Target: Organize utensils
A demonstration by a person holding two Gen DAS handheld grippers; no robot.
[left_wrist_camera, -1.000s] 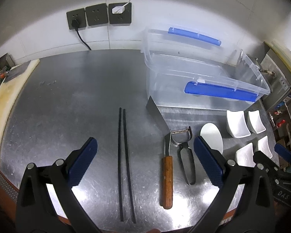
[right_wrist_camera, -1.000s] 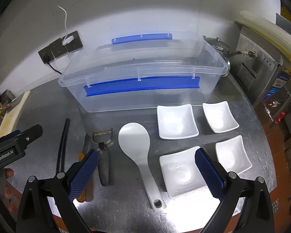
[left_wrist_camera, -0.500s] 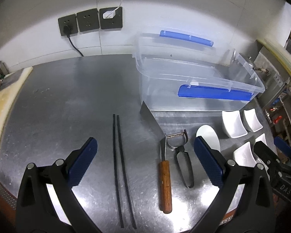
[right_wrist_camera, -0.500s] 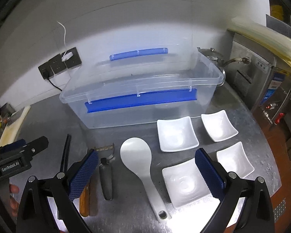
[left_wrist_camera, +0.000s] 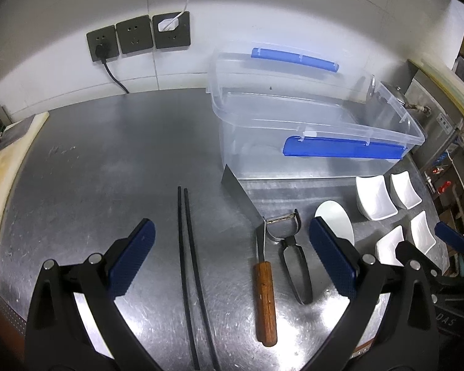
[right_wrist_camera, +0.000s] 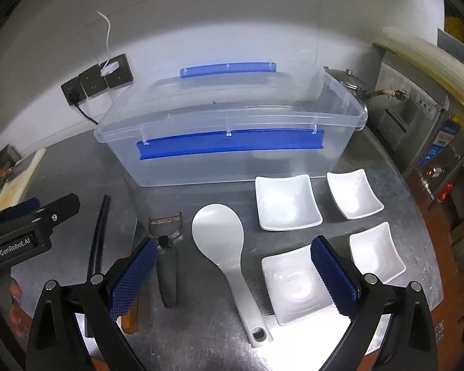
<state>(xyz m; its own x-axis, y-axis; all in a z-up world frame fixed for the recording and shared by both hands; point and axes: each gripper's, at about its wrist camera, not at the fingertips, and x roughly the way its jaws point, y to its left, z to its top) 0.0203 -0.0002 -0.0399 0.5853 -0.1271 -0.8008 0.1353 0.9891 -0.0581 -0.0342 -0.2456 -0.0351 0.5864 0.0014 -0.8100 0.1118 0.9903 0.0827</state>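
On the stainless steel surface (left_wrist_camera: 114, 160), a clear plastic storage bin (right_wrist_camera: 232, 151) with blue latch handles stands empty toward the back wall, below a row of dark wall sockets (left_wrist_camera: 139, 37); in front of it the utensils lie in a loose row; from the left wrist view, a pair of black chopsticks (left_wrist_camera: 190, 266) lies side by side, pointing away from the camera; to their right a scraper with a wooden handle (left_wrist_camera: 264, 296) rests with its flat metal blade reaching almost to the bin's near corner; just beside it lies a black-handled peeler (left_wrist_camera: 290, 256), blade end toward the bin; right of the peeler a white rice paddle (right_wrist_camera: 229, 253) lies with its broad head toward the bin and its handle toward the camera; four square white dishes (right_wrist_camera: 286, 202) sit in two rows at the right, apart from one another; the left tool (left_wrist_camera: 232, 256) hovers above the chopsticks and scraper with its blue pads spread wide, gripping nothing; the right tool (right_wrist_camera: 232, 266) hangs over the rice paddle and the nearest dish, likewise spread wide and empty.
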